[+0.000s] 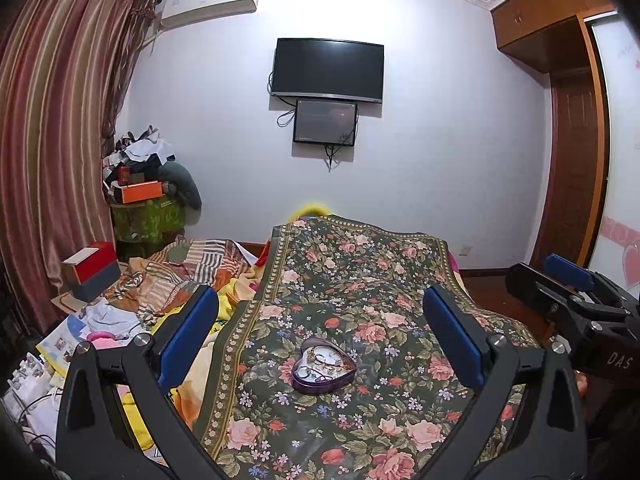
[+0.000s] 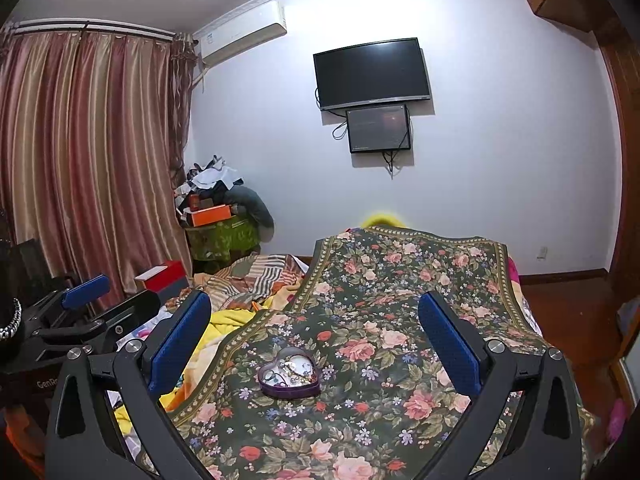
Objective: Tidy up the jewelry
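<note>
A purple heart-shaped jewelry box [image 1: 324, 366] lies open on the dark floral cloth [image 1: 360, 280], with a tangle of rings and chains inside. It also shows in the right wrist view [image 2: 290, 372]. My left gripper [image 1: 320, 320] is open and empty, held above and short of the box. My right gripper [image 2: 314, 320] is open and empty too, with the box between and beyond its blue pads [image 2: 450, 344]. The right gripper also shows at the right edge of the left wrist view [image 1: 572, 284]; the left gripper shows at the left of the right wrist view [image 2: 86, 286].
The floral cloth [image 2: 400, 300] covers a bed. Left of it lie striped bedding [image 1: 192, 272], yellow fabric [image 2: 232, 320], papers and a red and grey box [image 1: 92, 272]. A cluttered pile [image 1: 148, 184] stands by the curtain [image 1: 48, 140]. A TV [image 1: 328, 70] hangs on the far wall. A wooden door [image 1: 572, 168] is at right.
</note>
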A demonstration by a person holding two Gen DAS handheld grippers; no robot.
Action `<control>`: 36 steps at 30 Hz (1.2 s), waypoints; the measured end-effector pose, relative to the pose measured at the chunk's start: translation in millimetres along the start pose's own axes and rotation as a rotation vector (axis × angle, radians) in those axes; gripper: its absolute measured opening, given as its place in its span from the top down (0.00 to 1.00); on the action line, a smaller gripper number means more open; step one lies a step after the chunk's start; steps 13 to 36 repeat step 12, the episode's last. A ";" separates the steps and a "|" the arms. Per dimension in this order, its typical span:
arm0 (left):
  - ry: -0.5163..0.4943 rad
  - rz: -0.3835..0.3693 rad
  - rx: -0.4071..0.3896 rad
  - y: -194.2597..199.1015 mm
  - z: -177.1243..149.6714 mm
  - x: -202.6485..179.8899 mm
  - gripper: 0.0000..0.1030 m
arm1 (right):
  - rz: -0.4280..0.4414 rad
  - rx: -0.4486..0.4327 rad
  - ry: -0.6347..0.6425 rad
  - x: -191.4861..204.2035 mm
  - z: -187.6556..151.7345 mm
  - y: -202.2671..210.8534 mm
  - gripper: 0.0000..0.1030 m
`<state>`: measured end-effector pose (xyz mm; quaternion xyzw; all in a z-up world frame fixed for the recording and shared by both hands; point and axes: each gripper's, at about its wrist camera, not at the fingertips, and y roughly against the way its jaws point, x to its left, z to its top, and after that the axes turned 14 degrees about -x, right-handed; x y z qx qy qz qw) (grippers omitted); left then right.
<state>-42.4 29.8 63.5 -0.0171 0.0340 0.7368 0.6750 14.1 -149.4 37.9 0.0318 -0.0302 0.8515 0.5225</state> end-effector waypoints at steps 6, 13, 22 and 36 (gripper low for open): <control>0.000 0.000 0.000 -1.2 -0.4 0.1 0.00 | 0.000 0.003 -0.004 -1.5 -0.7 -0.1 0.00; -0.002 -0.001 0.007 -2.5 -1.1 -0.7 0.00 | -0.002 0.008 -0.005 -2.4 -2.1 -0.8 0.00; -0.002 -0.001 0.007 -2.5 -1.1 -0.7 0.00 | -0.002 0.008 -0.005 -2.4 -2.1 -0.8 0.00; -0.002 -0.001 0.007 -2.5 -1.1 -0.7 0.00 | -0.002 0.008 -0.005 -2.4 -2.1 -0.8 0.00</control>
